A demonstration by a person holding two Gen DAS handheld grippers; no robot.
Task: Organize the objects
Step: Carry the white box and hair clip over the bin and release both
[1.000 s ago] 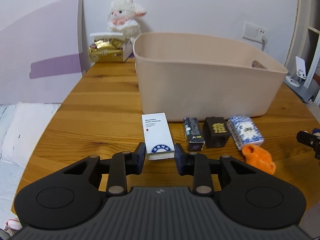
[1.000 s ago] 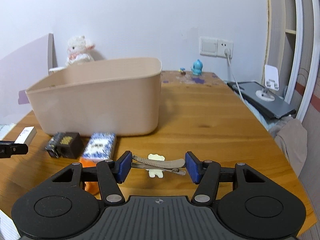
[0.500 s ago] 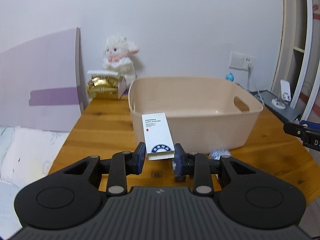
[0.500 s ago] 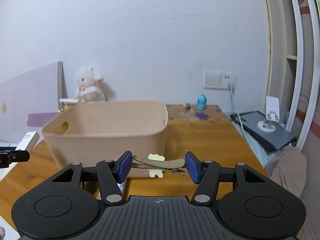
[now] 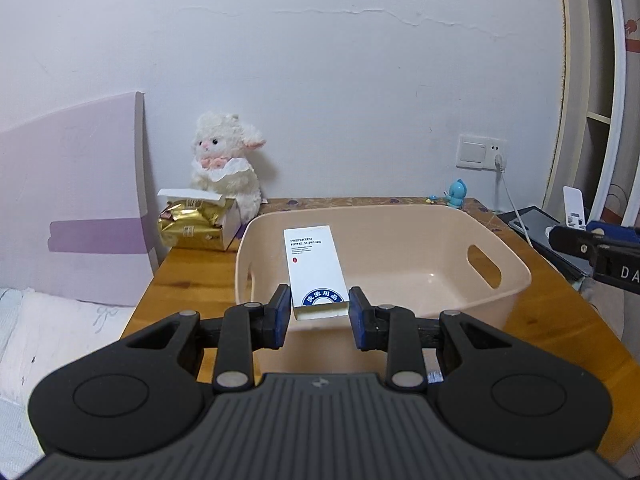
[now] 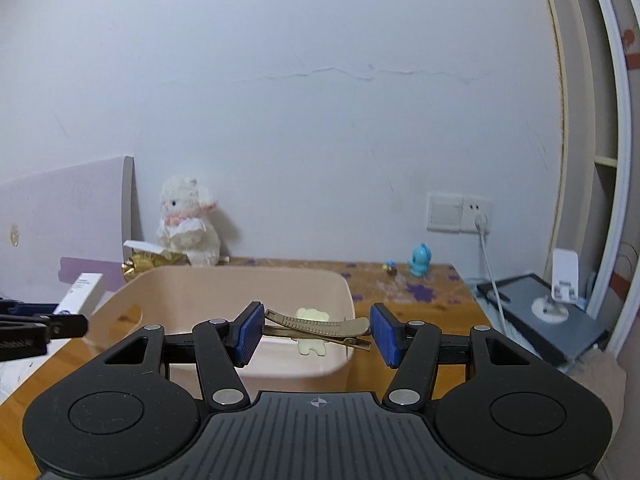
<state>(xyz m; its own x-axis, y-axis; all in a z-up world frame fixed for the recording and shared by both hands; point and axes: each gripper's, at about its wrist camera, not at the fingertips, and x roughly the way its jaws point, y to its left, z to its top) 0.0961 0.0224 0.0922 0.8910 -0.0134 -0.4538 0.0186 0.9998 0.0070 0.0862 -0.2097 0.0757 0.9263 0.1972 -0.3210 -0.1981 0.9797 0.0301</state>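
The left gripper is clamping the near end of a white hotel-supplies box, a light, stiff carton that is likely to crush if pinched hard, so its narrow sides near the end are serving as the hold; it is hovering level above the near rim of the beige bin. The right gripper is pinching a slim metal hair clip lengthwise by its two ends, a slippery thing, level over the bin's right side

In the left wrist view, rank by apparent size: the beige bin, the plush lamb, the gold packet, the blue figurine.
1. beige bin
2. plush lamb
3. gold packet, nearer the camera than the lamb, so unsure
4. blue figurine
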